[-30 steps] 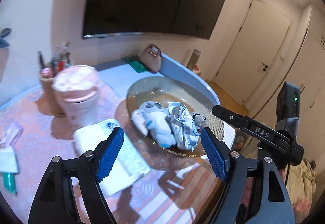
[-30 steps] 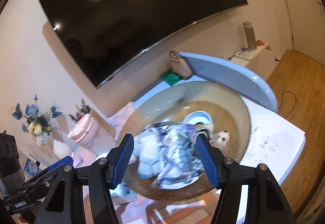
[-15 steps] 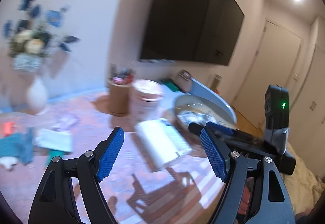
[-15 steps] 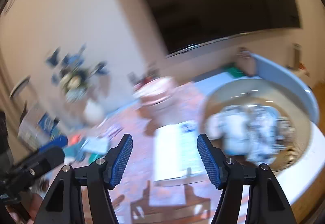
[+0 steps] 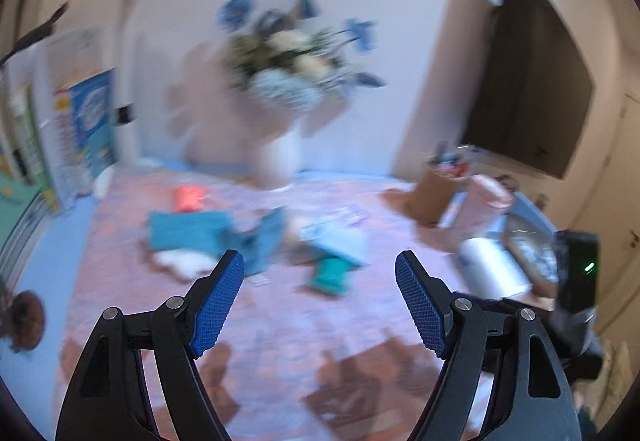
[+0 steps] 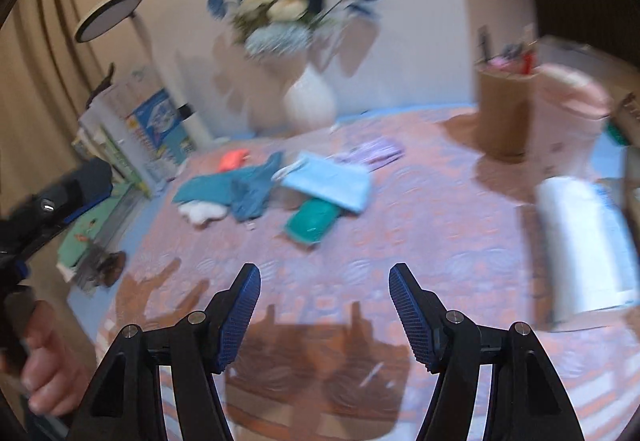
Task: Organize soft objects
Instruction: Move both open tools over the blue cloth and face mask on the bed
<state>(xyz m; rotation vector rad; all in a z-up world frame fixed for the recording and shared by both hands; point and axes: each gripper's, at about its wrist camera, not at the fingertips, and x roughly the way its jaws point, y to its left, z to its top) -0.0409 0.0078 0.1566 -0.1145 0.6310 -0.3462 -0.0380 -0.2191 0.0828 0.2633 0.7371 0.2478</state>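
Soft items lie scattered on the pink patterned tablecloth (image 6: 400,241): a teal cloth (image 6: 224,189), a light blue cloth (image 6: 328,181), a green pouch (image 6: 312,221), a white soft piece (image 6: 202,212), a small orange item (image 6: 233,159) and a purple packet (image 6: 376,152). The teal cloth (image 5: 188,233) and green pouch (image 5: 332,275) show blurred in the left wrist view. My left gripper (image 5: 318,295) is open and empty above the cloth. My right gripper (image 6: 324,307) is open and empty, short of the pile. The bowl (image 5: 528,245) of soft toys sits far right.
A white vase of blue flowers (image 6: 308,97) stands at the back. A brown pen holder (image 6: 504,109), a pink container (image 6: 568,117) and a white tissue pack (image 6: 584,241) stand at the right. Books (image 6: 140,129) and a lamp (image 6: 108,15) stand at the left.
Both grippers have swung left, away from the bowl of soft toys, toward the scattered cloths in front of the vase. Both stayed open and empty.
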